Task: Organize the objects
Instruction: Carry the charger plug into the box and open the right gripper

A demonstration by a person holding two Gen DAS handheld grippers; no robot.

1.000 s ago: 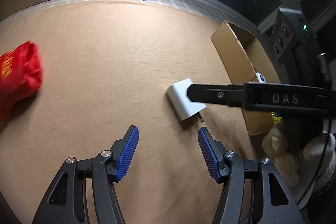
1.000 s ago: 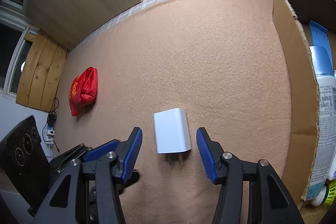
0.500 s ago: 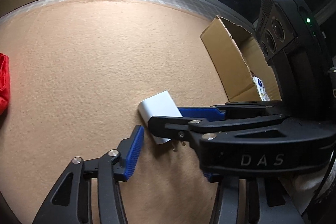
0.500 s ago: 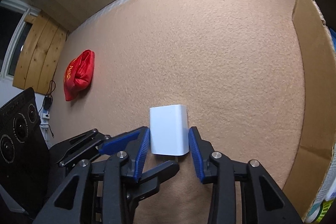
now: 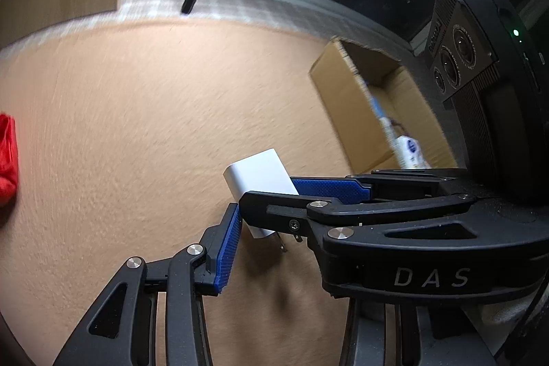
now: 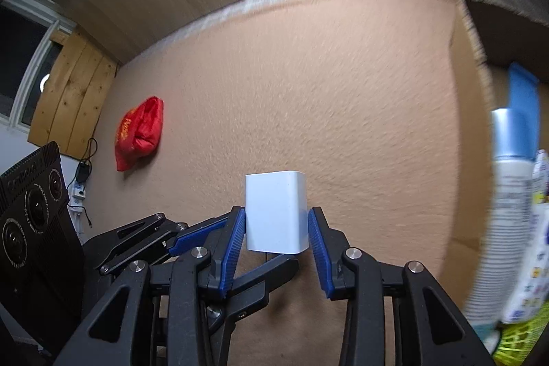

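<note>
**Charger in our right tongs**

Our right gripper (image 6: 276,230) clamps the white charger (image 6: 275,211) between its blue pads, above the tan carpet (image 6: 308,91). Our left gripper (image 6: 206,246) sits beside it; we cannot tell its state.

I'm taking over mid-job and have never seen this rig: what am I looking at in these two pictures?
There is no robot. A person holds a two-finger tool in each hand, and each has a fisheye camera looking along its fingers. One picture comes from the left tool, the other from the right. The right tool is shut on a white charger. The left tool is open, close beside it. On the tan carpet are a red bag and a cardboard box with a bottle inside.
</note>
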